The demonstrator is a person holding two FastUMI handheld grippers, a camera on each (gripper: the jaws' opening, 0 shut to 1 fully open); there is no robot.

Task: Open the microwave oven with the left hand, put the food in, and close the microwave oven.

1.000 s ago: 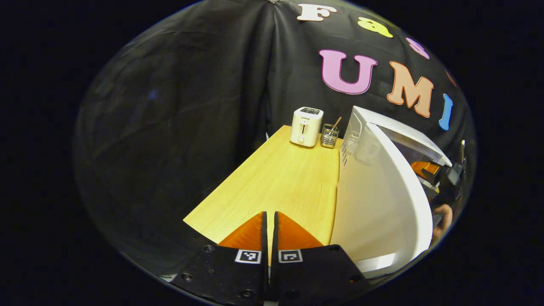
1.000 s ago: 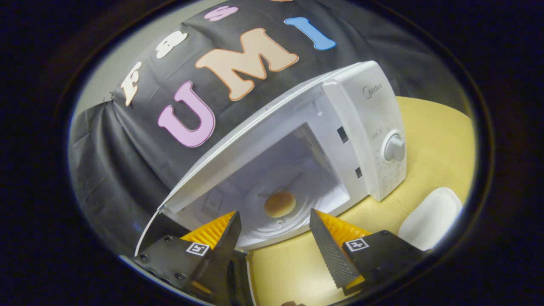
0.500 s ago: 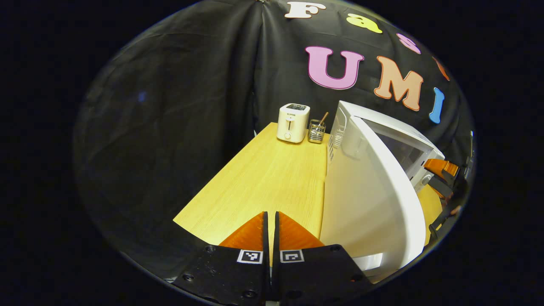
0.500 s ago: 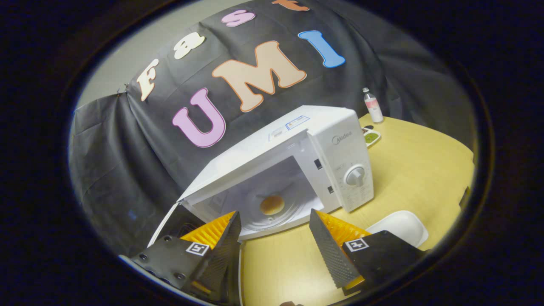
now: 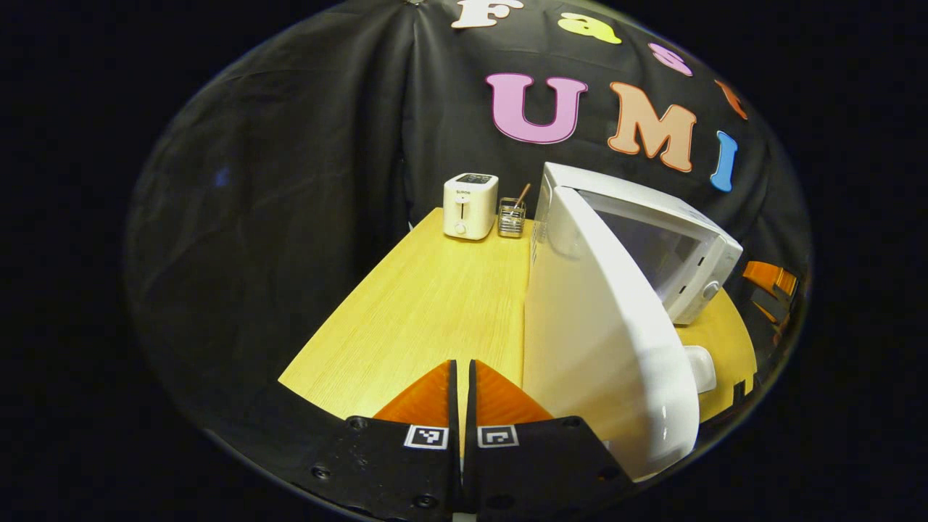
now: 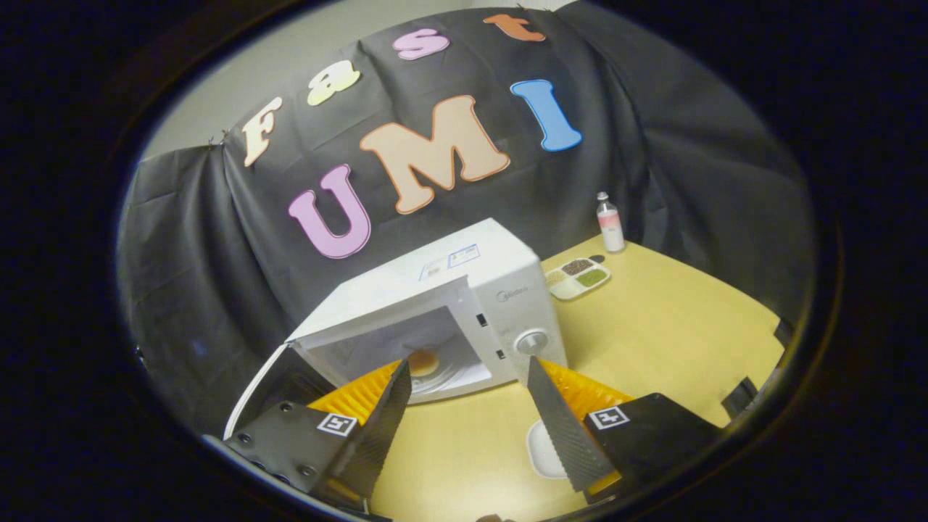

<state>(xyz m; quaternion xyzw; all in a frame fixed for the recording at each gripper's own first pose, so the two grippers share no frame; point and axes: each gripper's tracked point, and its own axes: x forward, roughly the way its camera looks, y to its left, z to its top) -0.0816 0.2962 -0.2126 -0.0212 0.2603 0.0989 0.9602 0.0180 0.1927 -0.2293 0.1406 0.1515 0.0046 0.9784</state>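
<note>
The microwave oven [image 6: 464,304] is seen on the desk [image 6: 667,333] with its door [image 5: 602,348] swung open; the food [image 6: 423,360] lies inside. The left tool [image 5: 461,377] is pressed together, gripping nothing, while the right tool [image 6: 467,384] is spread apart.

Left gripper [image 5: 460,373]: fingers pressed together, nothing between them, pointing forward and level.
Right gripper [image 6: 467,395]: fingers spread wide, empty, seen far right in the left gripper view.

White microwave oven [image 6: 464,290], golden-brown food [image 6: 423,360], pale wood-grain table [image 5: 428,304], cream toaster [image 5: 470,205].
</note>
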